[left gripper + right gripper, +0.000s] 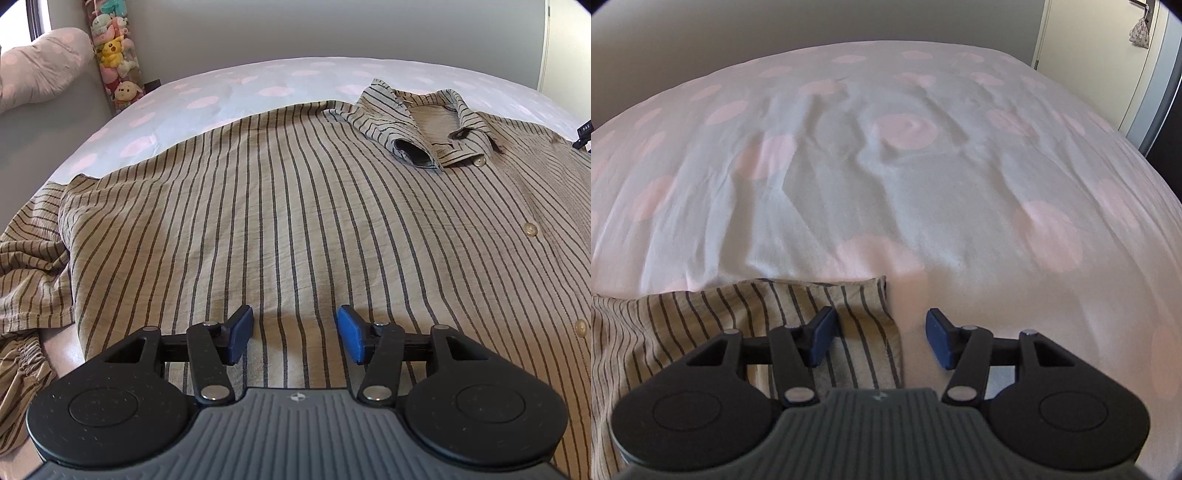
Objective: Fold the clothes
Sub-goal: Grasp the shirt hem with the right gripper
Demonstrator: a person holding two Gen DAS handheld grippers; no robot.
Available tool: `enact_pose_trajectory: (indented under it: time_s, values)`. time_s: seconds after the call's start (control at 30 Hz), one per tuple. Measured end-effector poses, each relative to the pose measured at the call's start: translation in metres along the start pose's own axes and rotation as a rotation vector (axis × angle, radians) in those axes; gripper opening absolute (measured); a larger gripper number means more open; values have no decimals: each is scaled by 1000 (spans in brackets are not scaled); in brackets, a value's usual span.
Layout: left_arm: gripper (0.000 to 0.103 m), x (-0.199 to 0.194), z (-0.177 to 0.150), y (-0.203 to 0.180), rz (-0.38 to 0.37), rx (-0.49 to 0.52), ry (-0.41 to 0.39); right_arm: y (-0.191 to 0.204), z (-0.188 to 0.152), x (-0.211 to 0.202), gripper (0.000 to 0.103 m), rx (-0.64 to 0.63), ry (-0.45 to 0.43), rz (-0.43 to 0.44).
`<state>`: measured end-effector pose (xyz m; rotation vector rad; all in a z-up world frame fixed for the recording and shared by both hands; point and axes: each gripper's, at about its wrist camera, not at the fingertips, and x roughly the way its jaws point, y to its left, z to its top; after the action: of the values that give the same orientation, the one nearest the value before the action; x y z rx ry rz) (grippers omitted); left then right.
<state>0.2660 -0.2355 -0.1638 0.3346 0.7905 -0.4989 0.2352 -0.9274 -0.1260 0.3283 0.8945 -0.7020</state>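
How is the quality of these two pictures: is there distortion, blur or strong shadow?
Left wrist view: fisheye bends the bed edge; striped shirt sharp, evenly lit. Right wrist view: same bending, dark corners; polka-dot sheet softer, with a faint shadow near the right gripper.

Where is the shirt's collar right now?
In the left wrist view the collar lies at the upper right, at the far end of the striped shirt spread on the polka-dot bed sheet, well ahead of the open left gripper.
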Motion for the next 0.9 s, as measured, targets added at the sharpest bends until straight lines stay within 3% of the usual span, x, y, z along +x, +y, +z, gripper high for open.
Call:
enact_pose_trajectory:
  time_s: [0.07, 0.17, 0.2, 0.43, 0.67, 0.9]
  values:
    - [52, 2, 0, -1, 8, 5, -7, 4, 1, 1, 55, -19, -3, -5]
    - [54, 4, 0, 0, 7, 3, -14, 15, 4, -4, 21, -76, 4, 3]
    - [54, 4, 0, 1, 3, 0, -15, 19, 7, -6, 3, -95, 7, 1]
    - [54, -1, -2, 9, -28, -24, -11, 58, 28, -47, 3, -142, 16, -14]
    - [54, -5, -4, 15, -46, -54, 3, 128, 31, -77, 3, -226, 48, 33]
    - [54, -9, -6, 21, -65, -85, 18, 185, 15, -54, 3, -292, 106, 51]
